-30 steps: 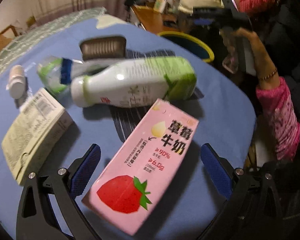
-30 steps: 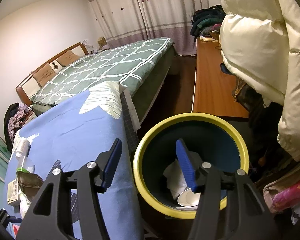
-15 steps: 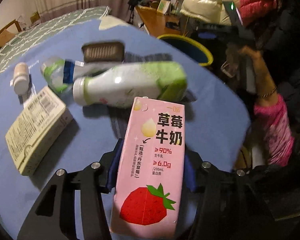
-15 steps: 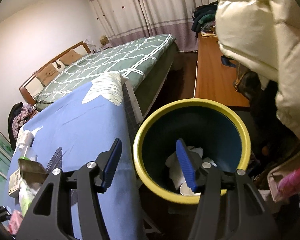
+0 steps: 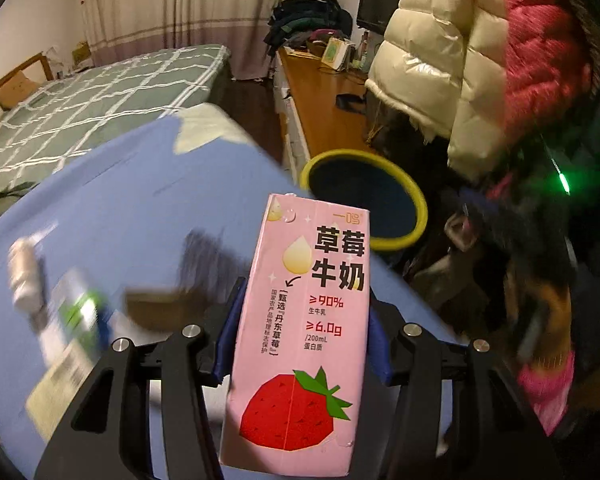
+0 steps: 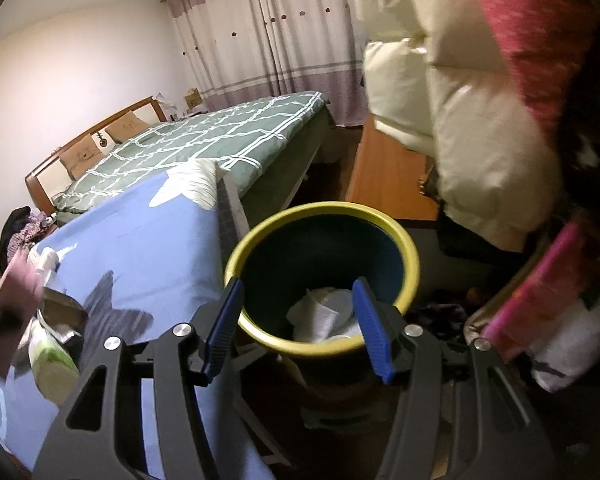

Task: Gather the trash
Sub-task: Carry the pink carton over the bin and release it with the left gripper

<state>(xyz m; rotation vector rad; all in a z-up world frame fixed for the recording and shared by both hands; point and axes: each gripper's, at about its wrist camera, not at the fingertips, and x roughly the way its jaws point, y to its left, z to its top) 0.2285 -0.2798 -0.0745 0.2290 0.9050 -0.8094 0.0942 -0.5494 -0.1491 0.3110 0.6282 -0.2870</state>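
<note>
Lifted clear of the blue tablecloth (image 5: 120, 200), the pink strawberry milk carton (image 5: 304, 320) now stands nearly upright in the left gripper (image 5: 302, 340), where a second ago it lay flat between wide-open jaws; those jaws have just been closing and their blue pads now clamp the carton's two sides about halfway up. Gripped there, the carton rides steady and its top leans toward the yellow-rimmed bin (image 5: 364, 200) just past the table edge, which looks like the drop point. Blurred bottles and a box (image 5: 60, 320) remain on the cloth at lower left, so more trash seems left to gather

From the right wrist, the right gripper (image 6: 296, 324) hangs over the same bin (image 6: 324, 276) with its fingers apart and nothing between them; it sits closer above the rim than before. White crumpled paper (image 6: 324, 316) already lies inside. At the far left the carton (image 6: 16, 284) shows as a pink blur above the table, with other litter (image 6: 56, 340) beside it
</note>
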